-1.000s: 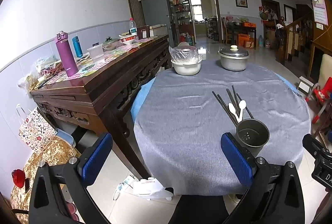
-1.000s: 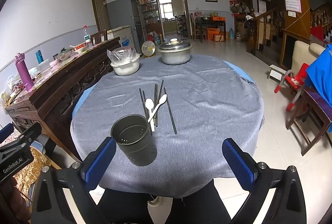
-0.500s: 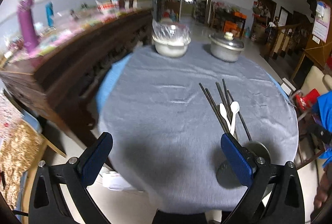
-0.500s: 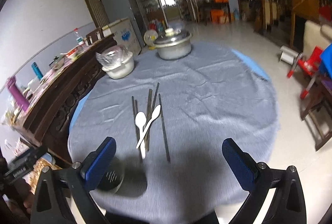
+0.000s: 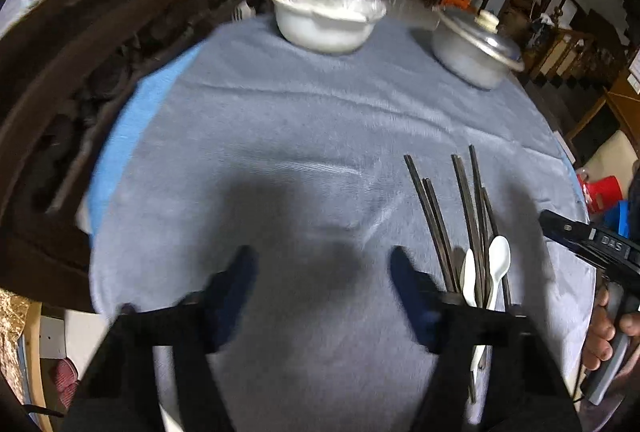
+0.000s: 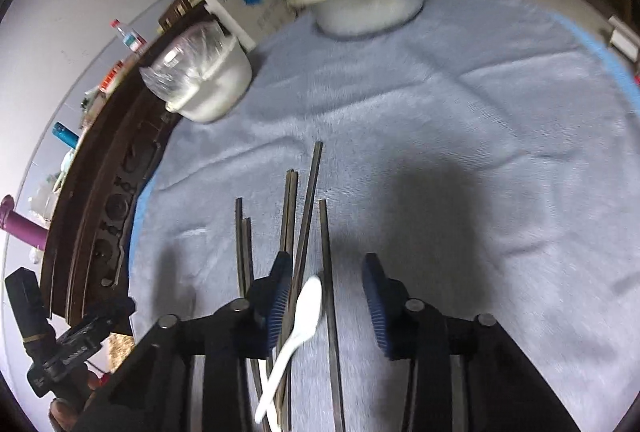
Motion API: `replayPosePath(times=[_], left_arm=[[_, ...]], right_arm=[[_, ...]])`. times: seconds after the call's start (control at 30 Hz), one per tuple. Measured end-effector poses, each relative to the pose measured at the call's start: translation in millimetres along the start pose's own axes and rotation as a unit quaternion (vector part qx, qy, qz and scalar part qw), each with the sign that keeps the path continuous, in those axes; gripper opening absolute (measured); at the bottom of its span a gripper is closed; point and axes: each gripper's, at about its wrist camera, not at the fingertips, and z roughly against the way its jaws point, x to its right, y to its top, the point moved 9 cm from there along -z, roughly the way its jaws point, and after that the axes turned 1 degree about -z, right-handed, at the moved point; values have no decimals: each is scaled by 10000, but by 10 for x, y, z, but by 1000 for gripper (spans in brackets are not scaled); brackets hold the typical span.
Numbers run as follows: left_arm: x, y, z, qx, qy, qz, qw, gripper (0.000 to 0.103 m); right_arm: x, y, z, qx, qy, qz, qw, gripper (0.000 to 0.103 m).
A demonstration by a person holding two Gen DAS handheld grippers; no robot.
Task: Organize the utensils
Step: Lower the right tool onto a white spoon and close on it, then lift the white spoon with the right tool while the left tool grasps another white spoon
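Several dark chopsticks (image 5: pixel 460 208) and two white spoons (image 5: pixel 498 264) lie on the grey tablecloth (image 5: pixel 304 136). My left gripper (image 5: pixel 320 284) is open and empty, low over bare cloth just left of them. My right gripper (image 6: pixel 326 296) is open, low over the chopsticks (image 6: pixel 304 216), with one white spoon (image 6: pixel 300 328) and a chopstick lying between its fingers. The other spoon is hidden in the right wrist view. The grey utensil cup is out of both views.
A white bowl covered in plastic film (image 5: pixel 326 12) and a lidded metal pot (image 5: pixel 476 52) stand at the far side of the table. A dark wooden sideboard (image 5: pixel 72 72) runs along the left. Chairs and a red stool (image 5: pixel 604 188) are on the right.
Both grippers have dropped down and forward over the table, and their jaws have narrowed. The right one now straddles a spoon and chopstick. The cup has left both views.
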Motion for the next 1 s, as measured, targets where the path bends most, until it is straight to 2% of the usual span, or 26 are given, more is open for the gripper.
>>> replayPosePath(times=[0.13, 0.3, 0.4, 0.5, 0.57, 0.7, 0.9, 0.97, 1.0], left_arm=[[196, 31, -105, -155, -269, -90, 9995, 57], [468, 13, -221, -354, -646, -198, 9971, 57], [594, -24, -281, -405, -702, -326, 9962, 56], [699, -89, -339, -524, -822, -434, 9943, 44], [765, -109, -354, -558, -876, -503, 9933, 37], [943, -127, -385, -626, -1035, -749, 9898, 37], [1150, -163, -553, -716, -991, -1139, 9859, 37], [1178, -178, -603, -726, -1018, -1228, 9845, 32], [1196, -190, -616, -730, -1036, -1268, 9838, 24]], right_arm=[[-87, -93, -229, -551, 239, -47, 9982, 38], [-17, -251, -328, -763, 192, -280, 9965, 38], [5, -326, -407, -811, 193, -341, 9959, 39], [-12, -346, -391, -713, 154, -336, 9968, 23], [-11, -342, -433, -675, 20, -257, 9974, 7], [-37, -319, -400, -478, 199, -244, 9984, 3], [51, -317, -122, 48, 390, -335, 9987, 3], [92, -332, -7, 246, 374, -326, 9985, 3], [115, -336, 43, 321, 384, -339, 9982, 3]])
